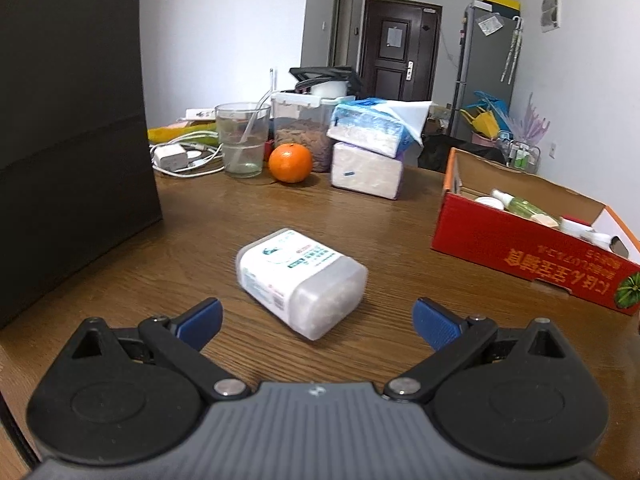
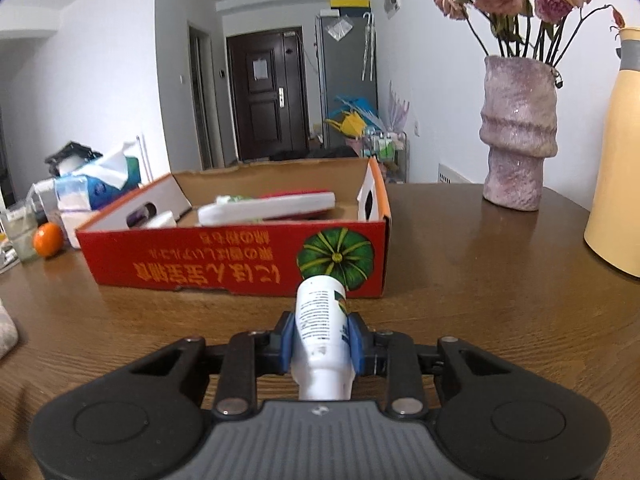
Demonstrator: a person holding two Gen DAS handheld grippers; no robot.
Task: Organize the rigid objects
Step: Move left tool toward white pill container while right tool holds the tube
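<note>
left wrist view: left gripper (image 1: 318,320) spread wide, frosted container (image 1: 302,282) lying on the table (image 1: 200,216) ahead of its blue pads. right gripper (image 2: 322,340) clamps a white bottle (image 2: 322,320) before the red box (image 2: 224,256).

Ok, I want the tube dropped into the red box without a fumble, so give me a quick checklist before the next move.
1. Right gripper shut on white tube: ok.
2. Tube squarely between both pads: ok.
3. Red box open on top: ok.
4. Free room inside the box near its right end: ok.
5. Left gripper open, clear of the white container: ok.
6. Tube lifted off the table: cannot tell.
</note>
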